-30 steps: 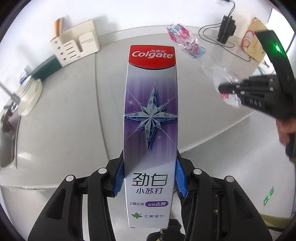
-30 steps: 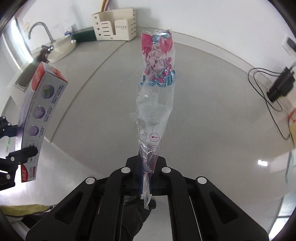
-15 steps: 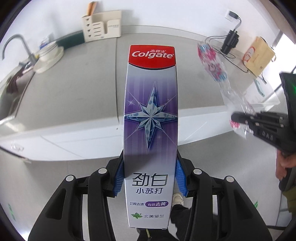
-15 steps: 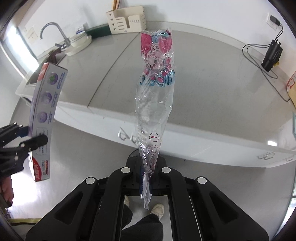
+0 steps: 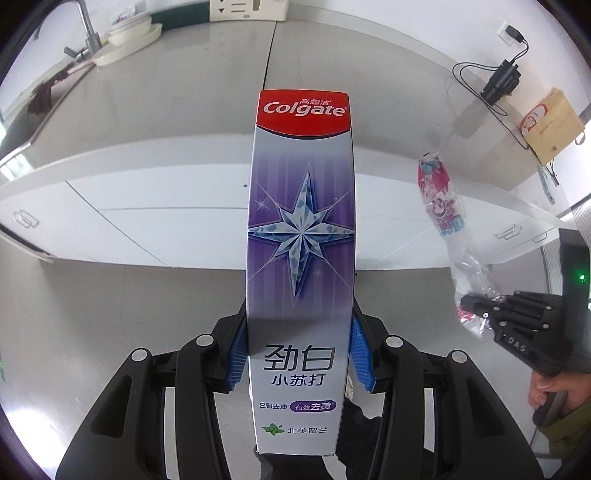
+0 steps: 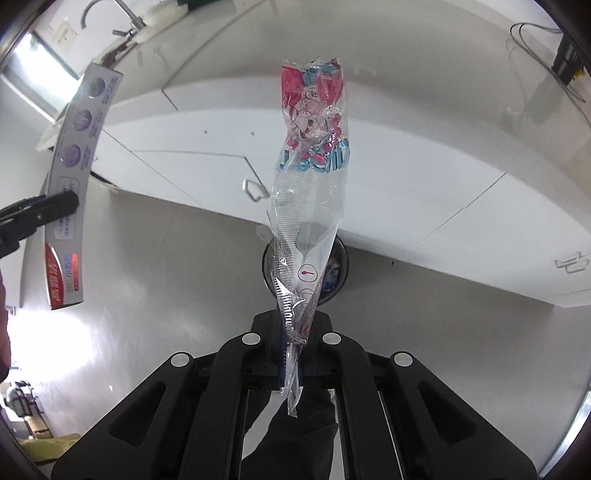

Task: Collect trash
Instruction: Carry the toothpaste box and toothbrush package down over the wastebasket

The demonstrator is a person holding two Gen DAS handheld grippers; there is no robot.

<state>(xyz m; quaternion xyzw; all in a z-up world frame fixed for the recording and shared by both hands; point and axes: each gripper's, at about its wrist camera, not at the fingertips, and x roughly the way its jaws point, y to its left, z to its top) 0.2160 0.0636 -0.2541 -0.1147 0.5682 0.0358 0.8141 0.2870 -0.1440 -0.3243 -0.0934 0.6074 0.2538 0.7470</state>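
Left wrist view: left gripper (image 5: 299,354) clamped on a Colgate toothpaste box (image 5: 301,236), blue pads (image 5: 236,354) pressing both long sides, box standing out along the fingers over the floor in front of white cabinets (image 5: 155,206). Grey surface (image 5: 177,92) above, with a sink tap (image 5: 86,33), bowls (image 5: 129,27) and a paper bag (image 5: 552,123). Right wrist view: right gripper (image 6: 291,339) pinched together on the tail of a clear plastic wrapper (image 6: 310,177) with a red-blue printed end. Round trash bin (image 6: 338,273) on the floor directly behind the wrapper, partly hidden by it. Box sits left of the wrapper, well apart.
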